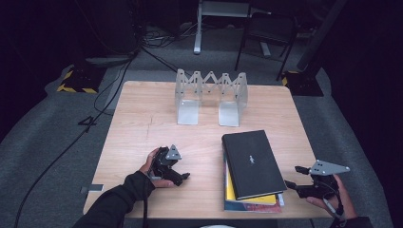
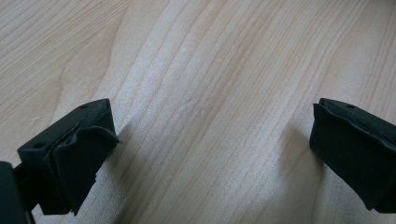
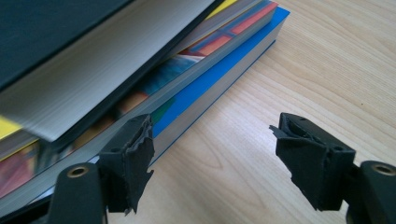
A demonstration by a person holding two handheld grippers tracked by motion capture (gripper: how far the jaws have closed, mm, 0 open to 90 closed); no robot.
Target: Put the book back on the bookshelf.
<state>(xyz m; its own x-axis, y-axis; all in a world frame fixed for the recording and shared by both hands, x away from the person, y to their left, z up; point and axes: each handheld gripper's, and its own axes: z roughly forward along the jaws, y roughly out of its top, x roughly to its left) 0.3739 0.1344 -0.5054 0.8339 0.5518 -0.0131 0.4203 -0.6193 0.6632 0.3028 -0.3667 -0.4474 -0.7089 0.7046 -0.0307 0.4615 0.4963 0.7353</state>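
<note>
This looks like a recording lab or studio, not a home. A light wooden table [image 1: 142,118] stands alone on grey carpet [image 1: 57,142], and everything beyond it is dark. Left of the table, black cables [image 1: 102,95] trail across the carpet past a stand base [image 1: 76,80] edged in yellow and black hazard tape. Behind the table stand a black chair [image 1: 266,33] and a grey metal frame leg [image 1: 197,28].

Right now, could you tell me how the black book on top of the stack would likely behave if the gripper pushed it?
The black book looks thick and hardbound, so probably stiff and fairly heavy. It overhangs the books below, so a push would likely slide it off rather than tip it.
</note>
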